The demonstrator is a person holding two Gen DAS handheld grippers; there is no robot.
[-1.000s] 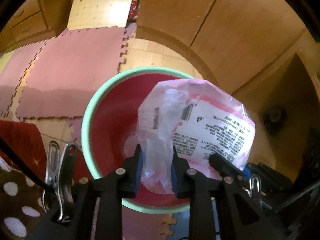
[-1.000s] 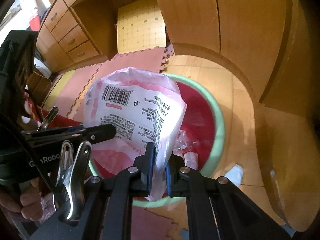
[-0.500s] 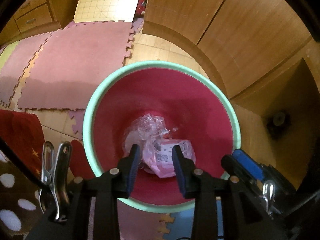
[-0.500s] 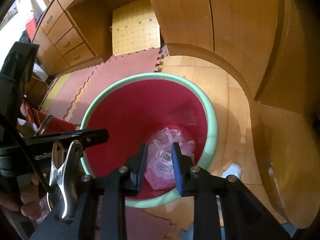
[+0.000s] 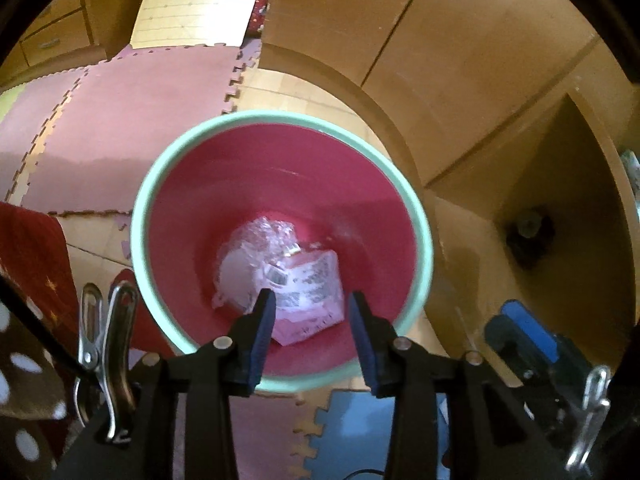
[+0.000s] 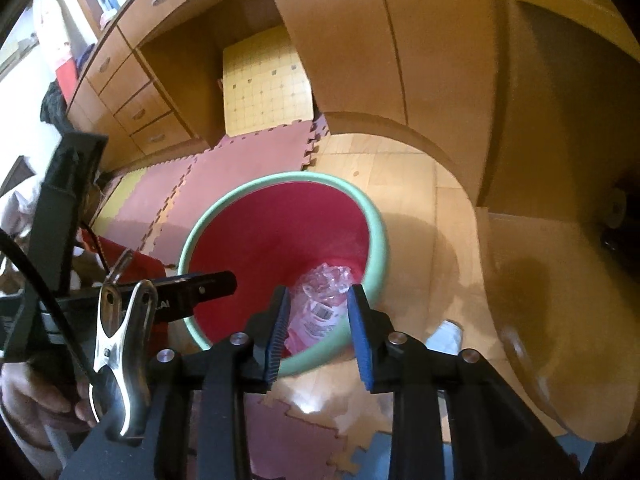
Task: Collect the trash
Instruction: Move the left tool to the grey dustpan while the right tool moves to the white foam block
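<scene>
A crumpled pink-and-clear plastic wrapper (image 5: 288,280) is seen lying at the bottom of the round red bin with a mint-green rim (image 5: 138,216), its printed label tilted toward lower right. The left gripper (image 5: 312,320) is held parted and empty above it, jaws just opened. From the right gripper (image 6: 318,320), likewise released, a white scrap (image 6: 446,334) on the wooden floor is revealed.

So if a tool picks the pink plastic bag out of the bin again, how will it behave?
The pink plastic bag is crumpled thin film, so it is probably floppy and very light. It looks glossy, so perhaps slippery. Lying loose at the bottom of the bin, it should lift freely.
</scene>
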